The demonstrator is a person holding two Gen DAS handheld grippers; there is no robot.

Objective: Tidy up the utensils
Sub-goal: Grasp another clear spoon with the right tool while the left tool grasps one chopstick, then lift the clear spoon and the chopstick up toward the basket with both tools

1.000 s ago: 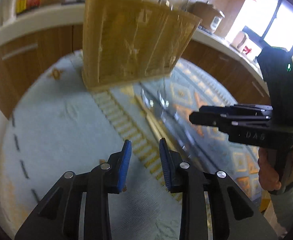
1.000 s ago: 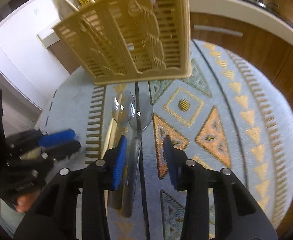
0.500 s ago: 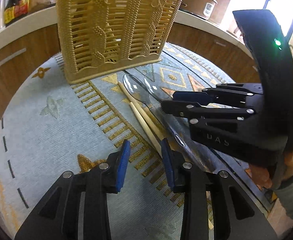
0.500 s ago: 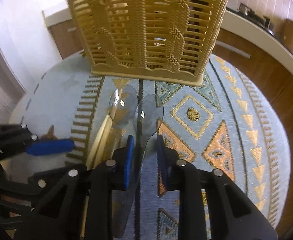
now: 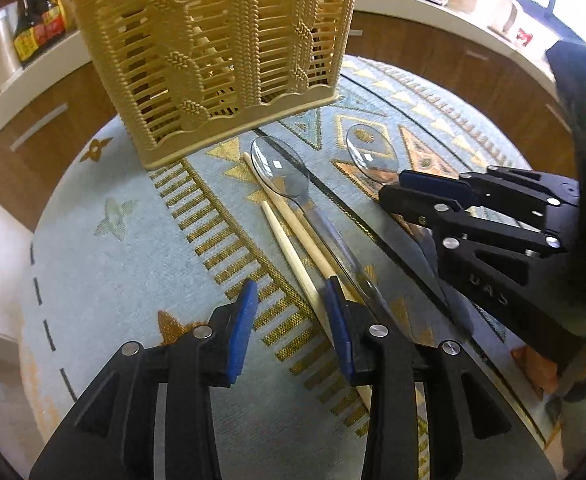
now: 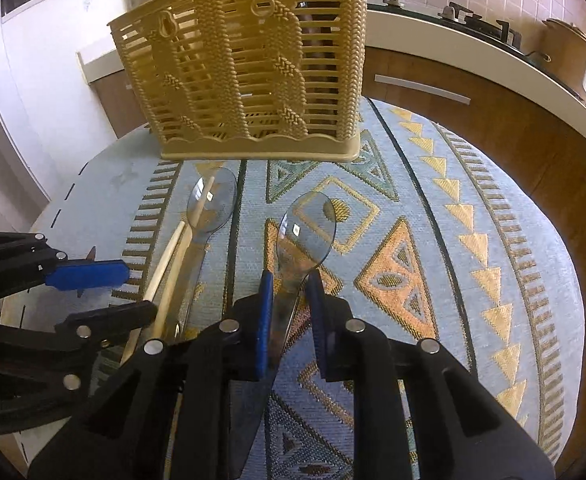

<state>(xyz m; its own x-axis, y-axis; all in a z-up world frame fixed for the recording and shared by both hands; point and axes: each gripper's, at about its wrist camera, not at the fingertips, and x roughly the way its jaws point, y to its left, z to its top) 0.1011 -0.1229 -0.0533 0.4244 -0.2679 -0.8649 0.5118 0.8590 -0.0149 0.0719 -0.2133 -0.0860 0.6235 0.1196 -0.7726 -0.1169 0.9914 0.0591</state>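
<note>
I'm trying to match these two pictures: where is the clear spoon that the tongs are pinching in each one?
Left wrist view: held spoon right of centre, in the right tongs.
Right wrist view: centre, handle pinched between blue pads.
Shared landmark: yellow basket at the top.

You are looking at a round table [image 6: 493, 280] wearing a pale blue cloth with gold and orange triangles. Behind it a white-topped kitchen counter [image 6: 473, 56] is curving over brown cabinet doors, carrying a rice cooker [image 6: 577, 68] (stove grates beside it). Dark sauce bottles [image 5: 39, 20] are standing at the far left.
</note>
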